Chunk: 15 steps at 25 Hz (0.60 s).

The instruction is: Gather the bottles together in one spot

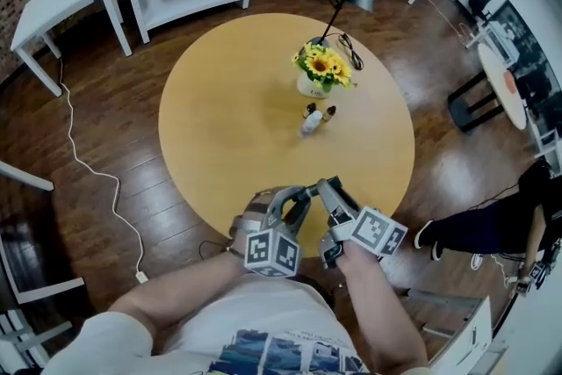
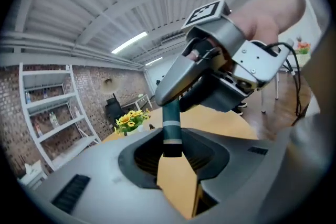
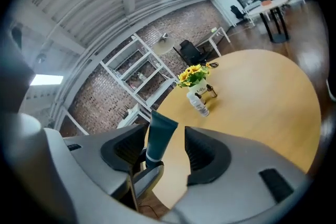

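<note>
Two grippers are meeting over the near edge of the round worktop point(image 1: 219, 118), tips almost touching, with one dark teal tube point(image 2: 171, 126) bridging them.

Leftmost, the left gripper point(image 1: 297, 194) is clenching the tube's cap end right at its fingertips. Its own view is showing the cap sitting centred between the jaws. The tube is hanging in the air, off the worktop, running from the cap to the flat crimped end.

Next over, the right gripper point(image 1: 327, 189) is sitting around that crimped end. Its jaws are standing apart, the tube is leaning on one pad, and a gap is showing at the other. I'm reading it as released, with the left side carrying the load.

This is looking like a hand-to-hand pass or a regrip, but I can't tell which way it's going. My guess is the end-on hold is suiting a soft tube, since squeezing mid-body would only be deforming it.

Just right of the worktop's centre, a clear bottle point(image 1: 311, 124) is lying on its side beside the sunflower pot point(image 1: 312, 86). A couple of small dark items are sitting against it, too small to identify. That cluster is likely serving as the gathering spot, so the tube is sitting well apart from it.

Risk: the tip-only grip could be letting the tube swing or slip on the way over.
</note>
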Each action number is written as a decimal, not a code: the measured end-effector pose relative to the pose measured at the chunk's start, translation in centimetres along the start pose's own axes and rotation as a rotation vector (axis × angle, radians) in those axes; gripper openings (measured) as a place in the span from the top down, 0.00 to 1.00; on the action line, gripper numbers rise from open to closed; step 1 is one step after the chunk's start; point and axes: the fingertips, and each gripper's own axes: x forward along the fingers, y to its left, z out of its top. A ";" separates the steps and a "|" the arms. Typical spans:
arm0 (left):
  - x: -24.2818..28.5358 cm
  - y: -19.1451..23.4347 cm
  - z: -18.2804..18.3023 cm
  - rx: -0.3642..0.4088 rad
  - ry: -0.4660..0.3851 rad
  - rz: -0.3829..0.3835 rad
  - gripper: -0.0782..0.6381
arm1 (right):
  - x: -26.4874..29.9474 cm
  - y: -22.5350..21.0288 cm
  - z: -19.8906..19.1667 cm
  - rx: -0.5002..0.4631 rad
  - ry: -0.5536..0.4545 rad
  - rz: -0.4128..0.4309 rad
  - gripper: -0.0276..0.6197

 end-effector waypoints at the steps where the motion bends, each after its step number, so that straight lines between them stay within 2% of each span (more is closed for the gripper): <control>1: 0.1 -0.4 0.1 0.035 -0.007 0.001 0.73 | 0.0 -0.2 0.1 0.035 -0.010 0.011 0.55; 3: 0.3 -1.1 0.3 0.092 -0.018 0.000 0.73 | 0.0 -0.5 0.6 0.079 -0.029 0.038 0.59; 4: 0.5 -1.3 0.4 0.104 -0.020 0.000 0.73 | 0.0 -0.6 0.8 0.093 -0.032 0.053 0.71; 8: 1.7 -2.1 0.3 0.084 -0.001 -0.032 0.73 | 0.3 -1.3 1.3 0.110 -0.009 0.085 0.72; 12: 3.2 -3.3 0.7 0.044 0.008 -0.116 0.68 | 0.2 -3.4 3.0 0.012 0.005 0.093 0.73; 15: 3.6 -2.3 0.0 -0.070 0.053 -0.104 0.64 | 0.8 -5.8 4.9 -0.137 0.019 0.099 0.73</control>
